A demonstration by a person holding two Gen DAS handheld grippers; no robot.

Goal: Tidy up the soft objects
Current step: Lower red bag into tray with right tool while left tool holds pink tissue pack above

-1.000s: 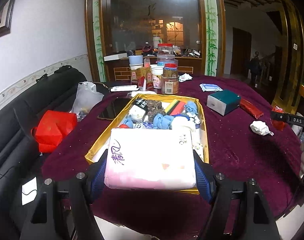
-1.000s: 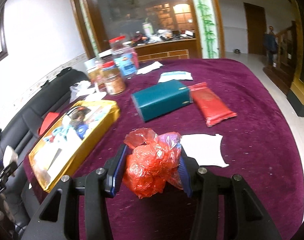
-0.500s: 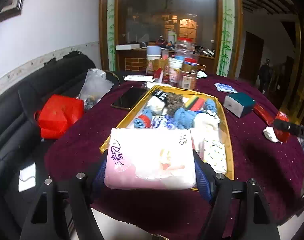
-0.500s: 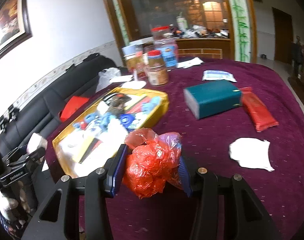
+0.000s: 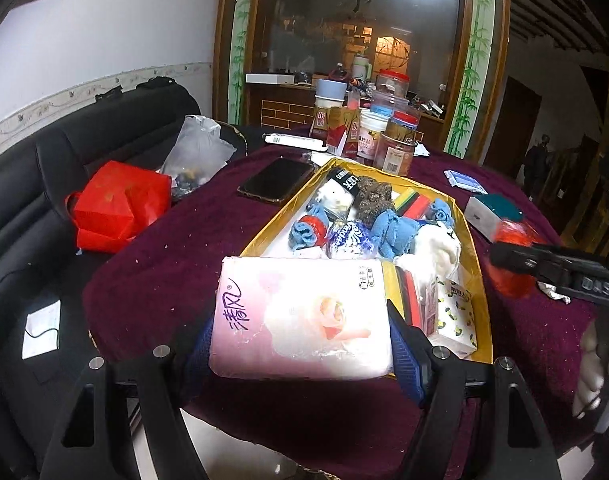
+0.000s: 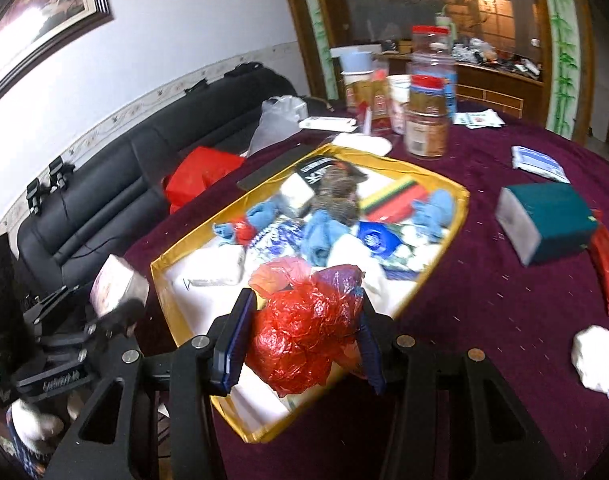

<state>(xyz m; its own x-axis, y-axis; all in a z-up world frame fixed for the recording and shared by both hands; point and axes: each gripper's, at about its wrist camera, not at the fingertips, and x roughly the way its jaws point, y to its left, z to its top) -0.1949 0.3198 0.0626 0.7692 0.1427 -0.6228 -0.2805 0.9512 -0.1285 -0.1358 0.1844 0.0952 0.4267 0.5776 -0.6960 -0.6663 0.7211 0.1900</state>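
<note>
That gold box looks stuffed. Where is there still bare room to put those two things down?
Inside the gold box, only the white near end by the red plastic bag is bare; its far half is crowded. The maroon cloth between box and teal box is free.

A tray [image 6: 440,264] is set on the table [image 6: 484,320], with soft items piled in it. A box [image 6: 552,220] is placed at the tray's three o'clock, jars [image 6: 426,120] at twelve o'clock, and a sofa [image 6: 104,184] at nine o'clock.
</note>
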